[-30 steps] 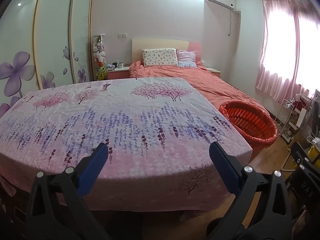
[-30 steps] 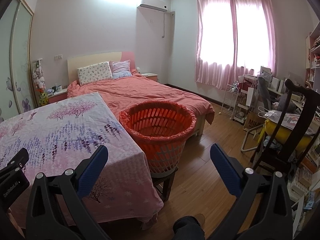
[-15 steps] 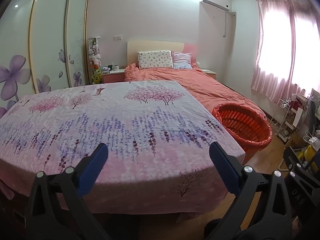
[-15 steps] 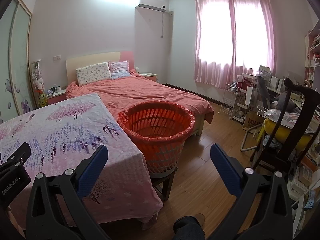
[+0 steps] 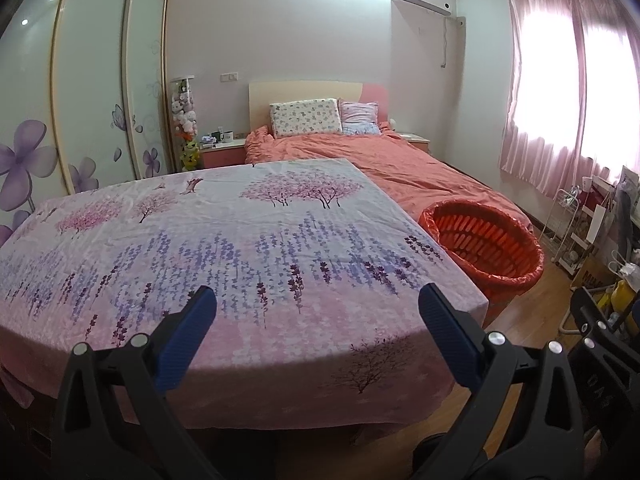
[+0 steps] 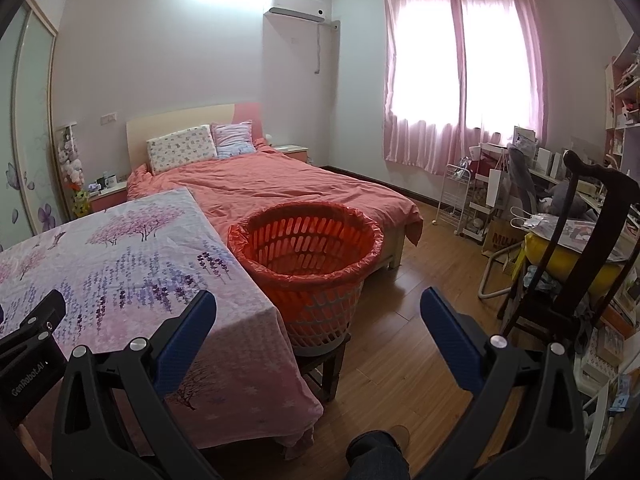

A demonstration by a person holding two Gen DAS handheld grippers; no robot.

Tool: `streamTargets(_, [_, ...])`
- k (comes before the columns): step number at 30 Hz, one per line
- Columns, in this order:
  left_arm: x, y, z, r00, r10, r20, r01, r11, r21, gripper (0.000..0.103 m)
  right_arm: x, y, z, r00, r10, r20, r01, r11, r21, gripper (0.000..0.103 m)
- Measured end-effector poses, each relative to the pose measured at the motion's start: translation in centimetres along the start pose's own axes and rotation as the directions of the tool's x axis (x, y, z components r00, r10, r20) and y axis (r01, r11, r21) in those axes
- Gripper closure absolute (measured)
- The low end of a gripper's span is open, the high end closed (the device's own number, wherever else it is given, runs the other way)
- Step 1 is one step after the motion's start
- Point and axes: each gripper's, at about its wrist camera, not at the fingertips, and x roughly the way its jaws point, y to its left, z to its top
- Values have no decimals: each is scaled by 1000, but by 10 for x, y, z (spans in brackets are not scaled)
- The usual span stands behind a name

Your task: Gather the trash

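Note:
An orange slatted basket (image 6: 306, 240) lined with an orange bag stands on a small dark stool beside the table's right corner; in the left wrist view the basket (image 5: 486, 246) sits right of the table. A floral pink and purple cloth (image 5: 208, 240) covers the table, and I see no trash on it. My left gripper (image 5: 316, 312) hovers open over the table's near edge, nothing between its blue pads. My right gripper (image 6: 318, 312) is open too, held in front of the basket and empty. Part of the left gripper (image 6: 32, 344) shows at the right wrist view's left edge.
A bed (image 6: 280, 184) with a salmon cover lies behind the table and basket. A dark wooden chair (image 6: 576, 256) and cluttered shelves fill the right side. A white wire rack (image 6: 454, 196) stands under the pink-curtained window. A person's leg (image 6: 376, 456) shows at the bottom. Wardrobe doors (image 5: 92, 92) line the left.
Both views have shifted slightly, the left gripper backing away from the table a little. Both grippers stay open and empty.

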Motion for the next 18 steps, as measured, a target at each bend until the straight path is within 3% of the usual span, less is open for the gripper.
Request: streamTargets(18, [9, -3, -1, 999, 43, -15, -43, 999, 29, 4, 2, -3, 1, 1000, 2, -3, -2, 1000, 3, 2])
